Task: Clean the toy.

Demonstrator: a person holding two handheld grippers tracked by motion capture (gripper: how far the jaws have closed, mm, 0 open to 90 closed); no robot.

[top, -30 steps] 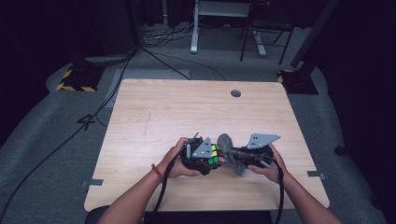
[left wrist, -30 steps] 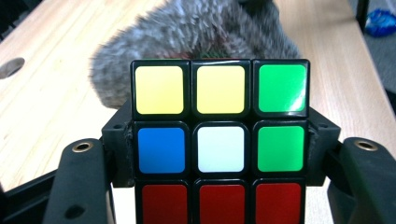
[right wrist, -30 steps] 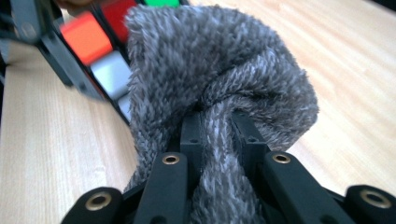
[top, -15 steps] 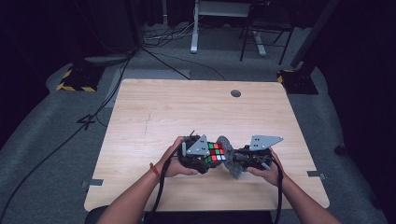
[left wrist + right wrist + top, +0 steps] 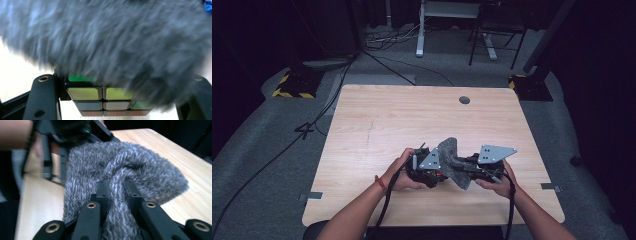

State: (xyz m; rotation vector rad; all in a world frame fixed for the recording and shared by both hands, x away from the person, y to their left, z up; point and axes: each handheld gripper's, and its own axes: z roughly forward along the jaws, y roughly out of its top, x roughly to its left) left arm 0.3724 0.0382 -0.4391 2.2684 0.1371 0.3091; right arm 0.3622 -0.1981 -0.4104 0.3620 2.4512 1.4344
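A rigid, smooth Rubik's cube (image 5: 100,100) is clamped by its side faces in the left gripper (image 5: 426,170), directly beneath the soft, limp grey cloth (image 5: 120,177), which is pinched mid-fold by the right gripper (image 5: 117,187).

Most of the wooden table (image 5: 377,125) is bare, so there's loads of room to move toward the far edge and off to both sides. The only crowded bit is near the front edge, where the left gripper (image 5: 424,167) and right gripper (image 5: 462,167) sit close together, with a grey knitted cloth (image 5: 453,160) draped over the cube (image 5: 100,100), blocking any way in between them.
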